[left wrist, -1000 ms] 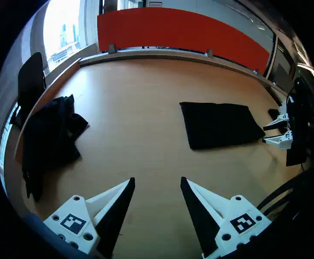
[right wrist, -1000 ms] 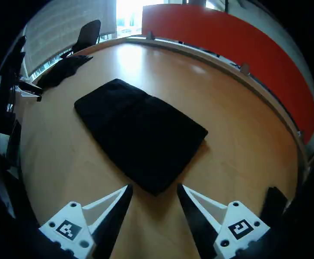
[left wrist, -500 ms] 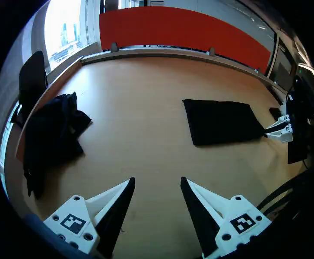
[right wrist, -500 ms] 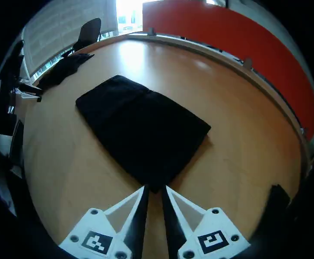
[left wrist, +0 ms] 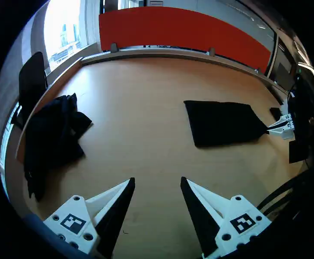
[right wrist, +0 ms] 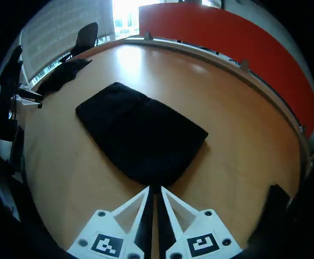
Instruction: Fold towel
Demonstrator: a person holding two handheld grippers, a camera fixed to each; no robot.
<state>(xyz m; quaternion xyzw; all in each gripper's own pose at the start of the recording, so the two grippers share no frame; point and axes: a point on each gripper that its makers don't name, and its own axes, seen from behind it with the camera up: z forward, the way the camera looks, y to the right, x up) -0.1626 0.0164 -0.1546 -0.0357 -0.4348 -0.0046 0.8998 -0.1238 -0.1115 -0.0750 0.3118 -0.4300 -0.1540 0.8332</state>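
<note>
Pale wooden counter (left wrist: 148, 95) carries the folded black towel (right wrist: 144, 134). My right hand-held gripper (right wrist: 156, 192) is clenched on its near corner, and my left hand-held gripper (left wrist: 157, 179) hangs released above the wood, well apart.

The towel (right wrist: 141, 134)'s near corner slips in between my right gripper (right wrist: 155, 194)'s tips, so how much cloth is actually pinched there is hidden. In the left gripper view that gripper's just a tiny thing at the rim. Dark heap (left wrist: 51, 138) off to the side, honestly can't tell what it is. Some black thing (right wrist: 277, 200) gets cut off at the edge.
</note>
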